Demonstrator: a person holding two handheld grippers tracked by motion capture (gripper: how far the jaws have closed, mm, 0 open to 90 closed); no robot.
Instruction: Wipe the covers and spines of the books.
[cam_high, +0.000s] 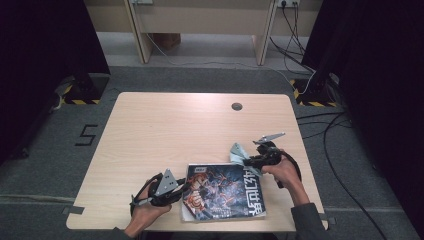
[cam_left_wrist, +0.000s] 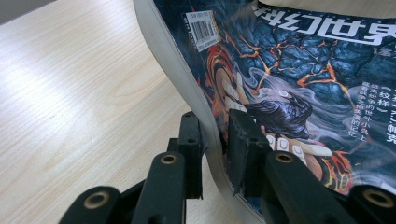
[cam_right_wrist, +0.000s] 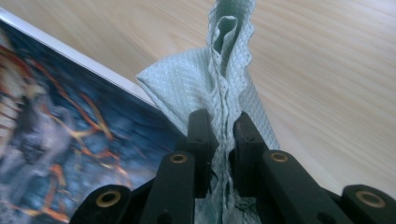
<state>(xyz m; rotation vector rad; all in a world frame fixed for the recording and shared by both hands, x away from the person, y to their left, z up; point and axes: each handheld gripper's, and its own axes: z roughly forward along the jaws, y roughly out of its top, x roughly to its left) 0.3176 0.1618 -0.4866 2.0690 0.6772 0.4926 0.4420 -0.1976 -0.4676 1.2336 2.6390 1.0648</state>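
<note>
1. Two things are in hand: your magazine (cam_high: 223, 191) lies at the table's (cam_high: 165, 125) near edge, its left edge lifted and curled.
2. Your left gripper (cam_left_wrist: 215, 140) is clamped on that lifted edge.
3. Your right gripper (cam_right_wrist: 223, 128) is pinched on a pale green cloth (cam_right_wrist: 219, 79), just off the magazine's far right corner.
4. The cover lies down and leftward from the cloth, long axis running left to right, so the right hand looks nearer for wiping.
</note>
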